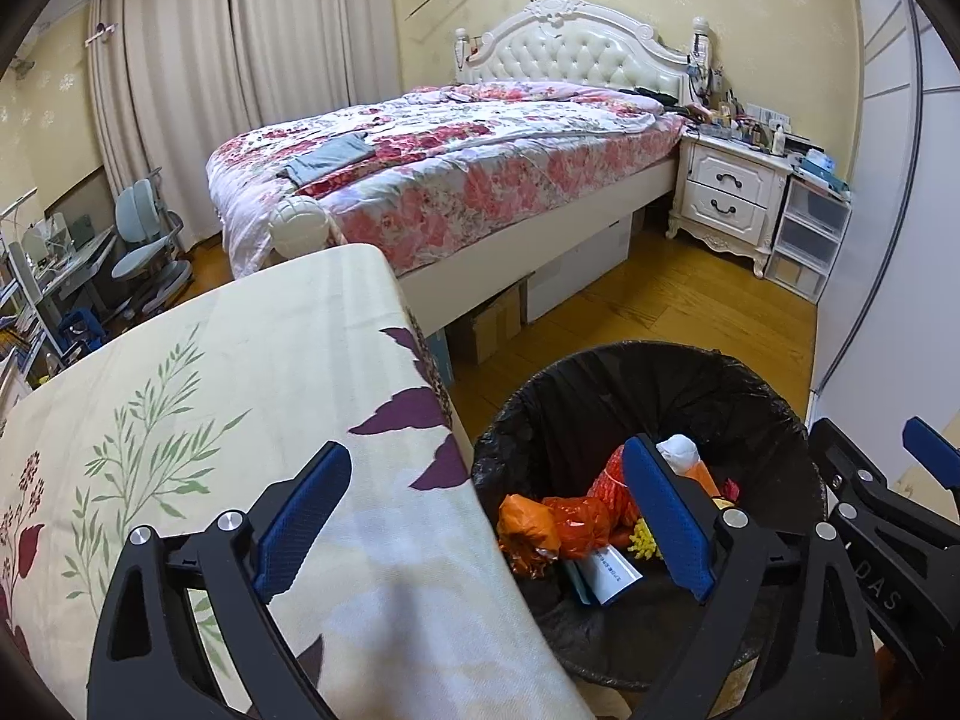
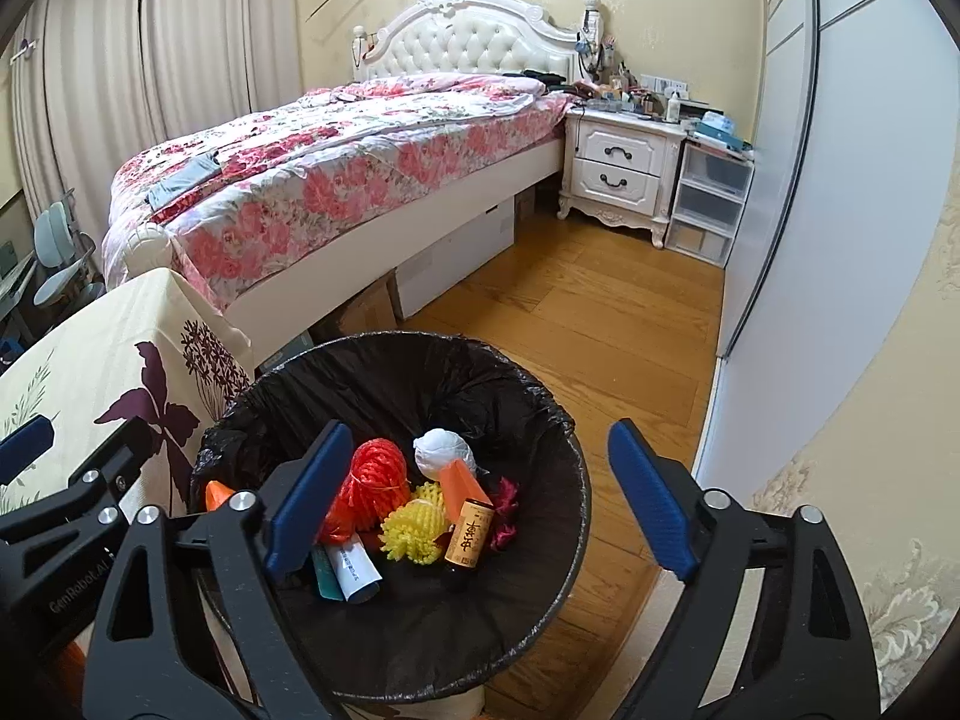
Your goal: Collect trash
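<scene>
In the left wrist view, the left gripper (image 1: pixel 486 516) hangs with jaws spread wide and empty, straddling the edge of the floral-cloth counter (image 1: pixel 240 396) and the black-lined trash bin (image 1: pixel 654 378) at lower right.

In the right wrist view, the right gripper (image 2: pixel 480 498) hovers released above the bin (image 2: pixel 540 420), which holds a red net (image 2: pixel 378 474), yellow foam net (image 2: pixel 414 525) and brown bottle (image 2: pixel 469 534).

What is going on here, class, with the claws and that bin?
A person holds two claws over a round bin lined with a black plastic bag. Both the left claw and the right claw are open and empty. Trash already lies inside: a red mesh net, a yellow foam net and a small brown bottle.
</scene>
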`<state>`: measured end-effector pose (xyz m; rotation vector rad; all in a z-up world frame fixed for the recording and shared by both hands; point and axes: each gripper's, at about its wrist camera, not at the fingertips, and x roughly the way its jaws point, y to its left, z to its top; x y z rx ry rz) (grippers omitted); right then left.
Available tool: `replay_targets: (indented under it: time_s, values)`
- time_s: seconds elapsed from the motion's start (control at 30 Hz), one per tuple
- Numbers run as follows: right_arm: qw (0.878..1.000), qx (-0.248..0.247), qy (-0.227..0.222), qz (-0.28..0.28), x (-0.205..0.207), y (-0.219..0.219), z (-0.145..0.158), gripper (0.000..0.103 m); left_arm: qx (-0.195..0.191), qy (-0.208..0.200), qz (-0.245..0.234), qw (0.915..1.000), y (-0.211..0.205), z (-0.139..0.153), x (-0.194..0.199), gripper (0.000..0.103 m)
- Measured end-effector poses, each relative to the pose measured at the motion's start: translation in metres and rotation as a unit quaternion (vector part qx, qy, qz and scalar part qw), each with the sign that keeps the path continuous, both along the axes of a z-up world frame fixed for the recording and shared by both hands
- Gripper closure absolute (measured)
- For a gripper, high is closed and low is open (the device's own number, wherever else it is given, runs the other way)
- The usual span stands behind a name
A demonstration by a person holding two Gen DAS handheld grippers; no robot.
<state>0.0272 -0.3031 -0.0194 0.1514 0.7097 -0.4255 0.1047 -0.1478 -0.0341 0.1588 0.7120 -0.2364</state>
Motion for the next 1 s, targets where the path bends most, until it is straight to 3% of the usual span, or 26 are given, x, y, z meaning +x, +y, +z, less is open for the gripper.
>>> replay_targets:
  time_s: [0.53, 1.0]
  values:
    - [0.999, -0.013, -0.008, 0.029, -0.043, 0.043, 0.022, 0.009, -0.030, -0.028, 0.016, 0.9990, 0.052, 0.029, -0.052, 0.007]
    - [0.997, -0.015, -0.048, 0.054, -0.082, 0.080, 0.059, 0.009, -0.040, -0.053, 0.049, 0.9966, 0.097, 0.052, -0.094, 0.007]
